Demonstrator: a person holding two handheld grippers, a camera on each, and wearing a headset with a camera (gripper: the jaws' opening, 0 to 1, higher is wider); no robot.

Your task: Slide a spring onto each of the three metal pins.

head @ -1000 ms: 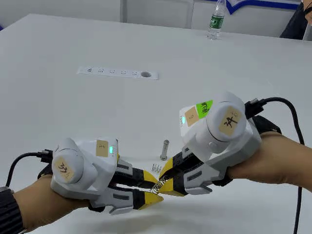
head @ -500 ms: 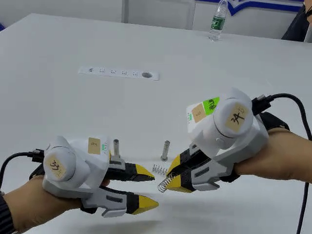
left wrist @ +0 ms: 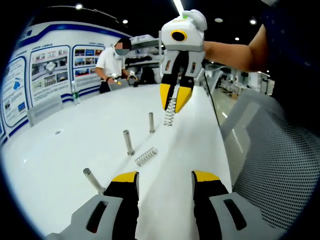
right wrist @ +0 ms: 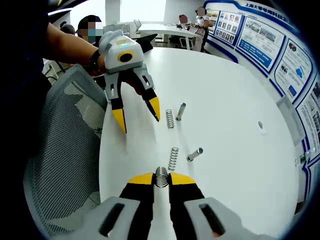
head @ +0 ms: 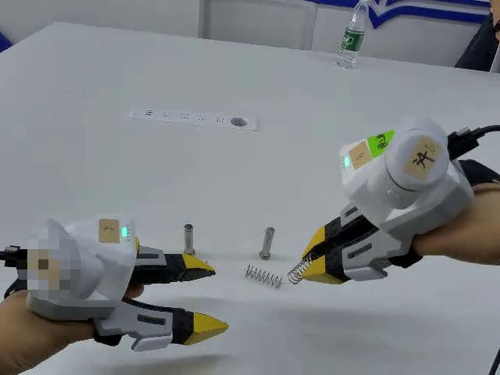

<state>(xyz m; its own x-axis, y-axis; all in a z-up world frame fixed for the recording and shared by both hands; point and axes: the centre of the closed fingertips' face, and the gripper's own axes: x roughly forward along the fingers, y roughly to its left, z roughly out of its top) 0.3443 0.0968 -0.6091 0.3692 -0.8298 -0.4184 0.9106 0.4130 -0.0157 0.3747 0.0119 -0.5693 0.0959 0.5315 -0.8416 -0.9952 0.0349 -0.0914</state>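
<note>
My right gripper [head: 307, 271] hovers low over the white table [head: 117, 180], shut on the end of a small steel spring [head: 297, 272] that juts from its yellow tips. The right gripper view has that spring [right wrist: 161, 176] pinched between the jaws. Another spring [head: 263, 276] lies flat just left of it. Two upright metal pins [head: 267, 242] [head: 188, 237] stand behind it. My left gripper [head: 209, 297] is open and empty at the lower left. The left gripper view shows three pins; the nearest [left wrist: 92, 180] leans by the left jaw. A further spring [right wrist: 170, 118] lies beside the far pin [right wrist: 180, 111].
A white power strip [head: 191, 119] lies mid-table and a water bottle [head: 353, 35] stands at the far edge. A black cable [head: 478, 129] trails from the right gripper. A grey mesh chair [right wrist: 65, 145] sits by the table's near side. People stand in the background.
The two grippers were together at the spring; the left one has let go, opened and drawn back left. The right one has moved right, keeping the spring.
</note>
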